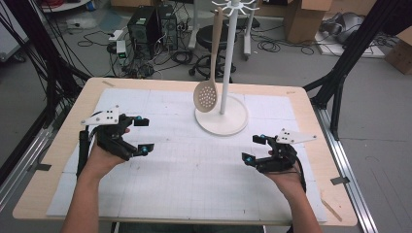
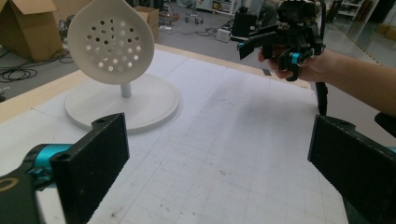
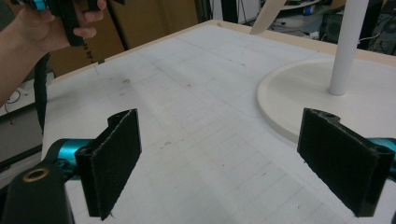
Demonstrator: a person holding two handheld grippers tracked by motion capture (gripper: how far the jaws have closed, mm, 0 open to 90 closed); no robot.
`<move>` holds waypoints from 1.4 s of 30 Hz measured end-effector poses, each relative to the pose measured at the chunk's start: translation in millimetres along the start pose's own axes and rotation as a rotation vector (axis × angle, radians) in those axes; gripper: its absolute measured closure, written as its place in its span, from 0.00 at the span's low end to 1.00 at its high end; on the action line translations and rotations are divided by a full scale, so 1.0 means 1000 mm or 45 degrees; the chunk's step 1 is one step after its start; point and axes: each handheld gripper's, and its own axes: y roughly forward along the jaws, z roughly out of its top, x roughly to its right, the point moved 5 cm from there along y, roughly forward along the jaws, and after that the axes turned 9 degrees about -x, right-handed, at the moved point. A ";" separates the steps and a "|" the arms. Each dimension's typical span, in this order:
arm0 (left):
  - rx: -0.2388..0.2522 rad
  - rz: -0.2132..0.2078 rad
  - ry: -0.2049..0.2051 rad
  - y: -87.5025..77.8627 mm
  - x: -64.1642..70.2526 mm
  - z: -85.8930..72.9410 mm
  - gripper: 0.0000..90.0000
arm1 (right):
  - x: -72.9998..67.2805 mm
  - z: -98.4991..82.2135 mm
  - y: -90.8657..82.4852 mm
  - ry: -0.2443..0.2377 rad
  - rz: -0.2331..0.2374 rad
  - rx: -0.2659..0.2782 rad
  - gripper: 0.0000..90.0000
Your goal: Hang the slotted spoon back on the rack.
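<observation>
While the slotted spoon (image 1: 208, 90) hangs from the white stand (image 1: 222, 116) mid-counter (image 1: 58, 160), both tools, left (image 1: 144, 134) and right (image 1: 254, 148), sit released and empty on either side, nothing between them and it.

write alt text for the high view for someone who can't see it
A slotted spoon hangs from a white hook stand at the far middle of a table covered with a white grid mat. Nearer the camera, a person's hands hold the left gripper and the right gripper over the mat, both open and holding nothing.
</observation>
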 end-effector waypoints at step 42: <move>0.031 0.024 -0.015 -0.012 -0.002 -0.015 0.02 | 0.004 -0.005 -0.002 0.008 -0.018 -0.023 0.14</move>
